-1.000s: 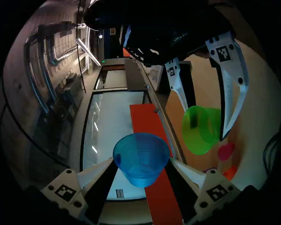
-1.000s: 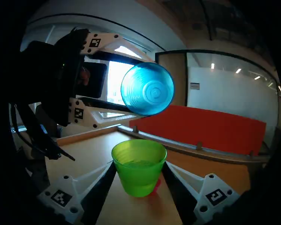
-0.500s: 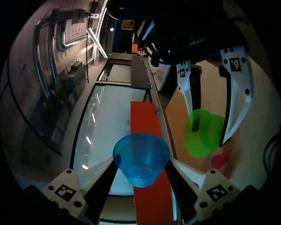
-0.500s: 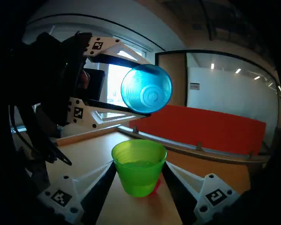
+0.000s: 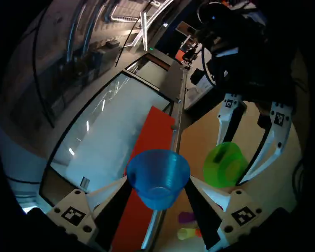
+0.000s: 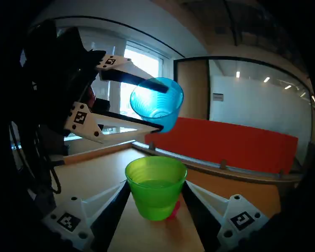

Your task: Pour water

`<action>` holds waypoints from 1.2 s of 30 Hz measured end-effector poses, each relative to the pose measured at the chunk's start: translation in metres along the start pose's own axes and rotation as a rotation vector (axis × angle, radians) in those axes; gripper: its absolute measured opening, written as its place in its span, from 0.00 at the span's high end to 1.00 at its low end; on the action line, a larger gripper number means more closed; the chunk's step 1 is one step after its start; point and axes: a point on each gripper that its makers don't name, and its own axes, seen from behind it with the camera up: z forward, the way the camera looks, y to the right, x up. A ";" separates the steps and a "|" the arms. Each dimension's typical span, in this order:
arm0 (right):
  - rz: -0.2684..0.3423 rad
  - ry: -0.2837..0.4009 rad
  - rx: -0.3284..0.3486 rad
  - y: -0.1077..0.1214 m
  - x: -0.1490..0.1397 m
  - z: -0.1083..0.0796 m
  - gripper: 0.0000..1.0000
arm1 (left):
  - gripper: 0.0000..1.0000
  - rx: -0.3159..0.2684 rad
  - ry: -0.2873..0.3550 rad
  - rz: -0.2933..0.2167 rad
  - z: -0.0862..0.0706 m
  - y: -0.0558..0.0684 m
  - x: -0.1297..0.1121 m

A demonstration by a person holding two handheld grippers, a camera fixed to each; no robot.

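Note:
My left gripper (image 5: 157,185) is shut on a translucent blue cup (image 5: 158,177). In the right gripper view that blue cup (image 6: 156,103) hangs tilted above and a little behind the green cup, held by the left gripper (image 6: 159,107). My right gripper (image 6: 156,189) is shut on a translucent green cup (image 6: 156,192) with water in its lower part, held upright just above the wooden table (image 6: 157,235). The left gripper view shows the green cup (image 5: 224,164) between the right gripper's white fingers (image 5: 227,126), to the right of the blue cup.
An orange panel (image 6: 241,145) runs along the table's far edge, with glass walls behind it. Small coloured cups, one purple (image 5: 186,217) and one yellow (image 5: 183,233), stand on the table below. A pink cup (image 6: 174,210) sits right behind the green one. Black cables (image 6: 40,168) hang at the left.
The left gripper has turned the blue cup back from lying on its side, bottom toward the right camera, to more upright. The green cup has stayed in place.

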 end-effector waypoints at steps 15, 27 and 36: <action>0.001 0.005 0.005 -0.001 0.005 0.002 0.13 | 0.16 -0.039 -0.011 -0.320 -0.012 0.000 -0.013; 0.006 -0.001 0.002 0.001 0.002 0.005 0.13 | 0.16 -0.039 -0.058 -0.563 -0.013 -0.002 -0.044; 0.010 -0.009 0.004 0.001 -0.001 0.009 0.13 | 0.16 -0.035 -0.090 -0.724 -0.020 0.012 -0.062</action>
